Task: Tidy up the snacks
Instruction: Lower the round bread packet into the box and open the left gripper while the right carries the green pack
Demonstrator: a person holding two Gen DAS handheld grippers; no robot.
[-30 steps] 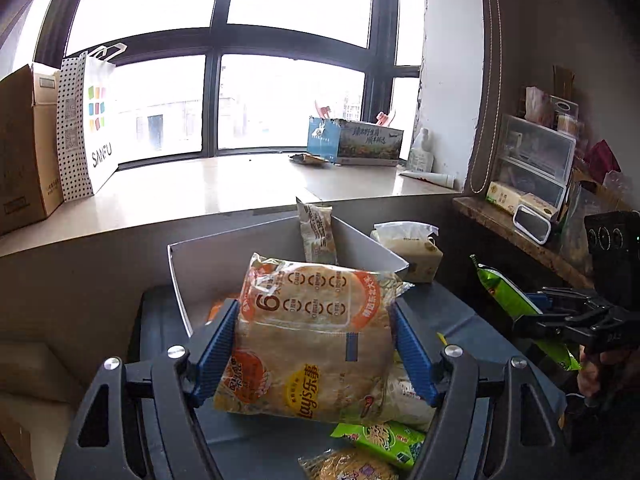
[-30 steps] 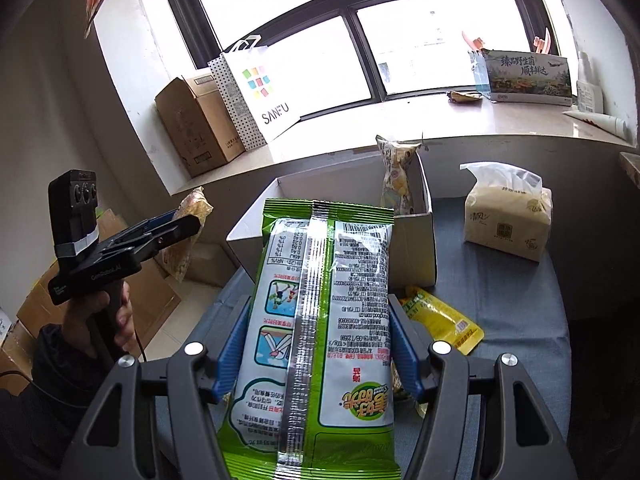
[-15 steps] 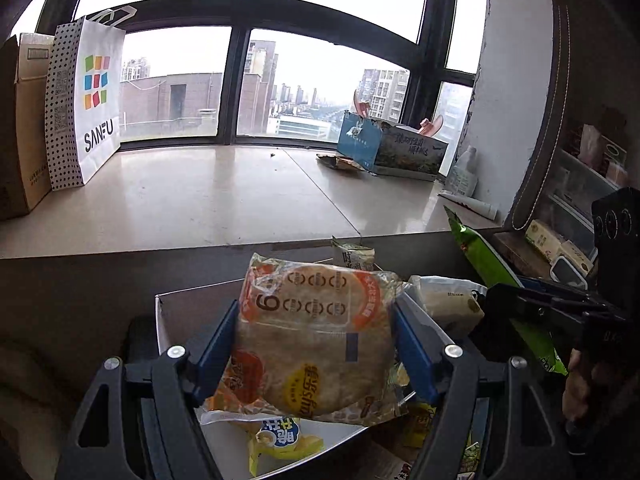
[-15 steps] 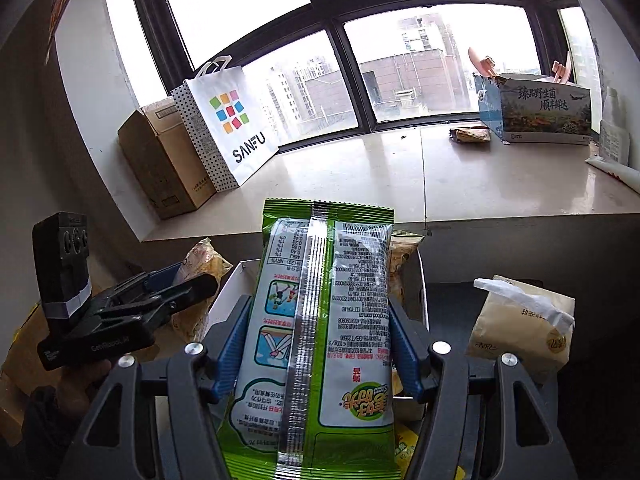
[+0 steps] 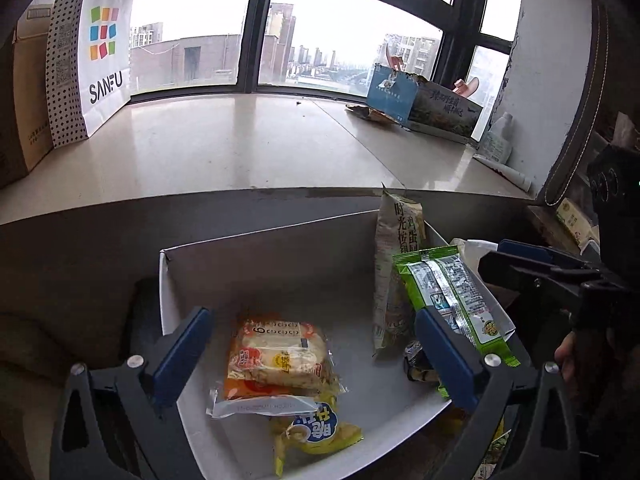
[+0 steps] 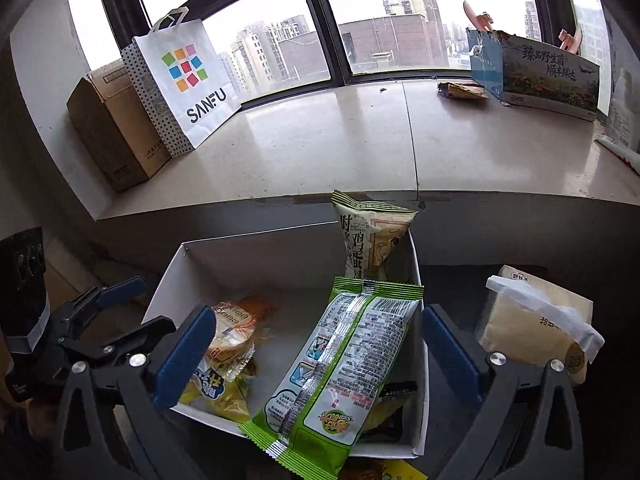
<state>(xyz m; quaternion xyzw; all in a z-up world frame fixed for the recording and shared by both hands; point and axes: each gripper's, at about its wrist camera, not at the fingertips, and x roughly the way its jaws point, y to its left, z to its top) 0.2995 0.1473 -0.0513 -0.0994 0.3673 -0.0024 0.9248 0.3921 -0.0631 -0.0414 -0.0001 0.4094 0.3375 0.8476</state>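
Note:
A white cardboard box (image 5: pixel 280 268) (image 6: pixel 280 252) holds the snacks. My left gripper (image 5: pixel 312 344) is open above it; the orange rice-cracker pack (image 5: pixel 276 356) (image 6: pixel 232 332) lies on the box floor on a yellow packet (image 5: pixel 316 432). My right gripper (image 6: pixel 316 344) is open; the green snack bag (image 6: pixel 340 364) (image 5: pixel 452 300) leans over the box's front right rim. A beige snack bag (image 5: pixel 398 248) (image 6: pixel 372 240) stands upright in the back right corner. A dark packet (image 5: pixel 416 364) lies beside it.
A stone windowsill (image 5: pixel 240 148) runs behind the box, with a SANFU paper bag (image 6: pixel 184 84), a brown carton (image 6: pixel 116 136) and a printed blue box (image 6: pixel 536 72). A tissue pack (image 6: pixel 536 320) stands right of the box. Loose packets lie on the table at the box's front.
Both grippers moved over the box and opened. The rice-cracker pack dropped from the left gripper into the box; the green bag left the right gripper and rests on the box rim.

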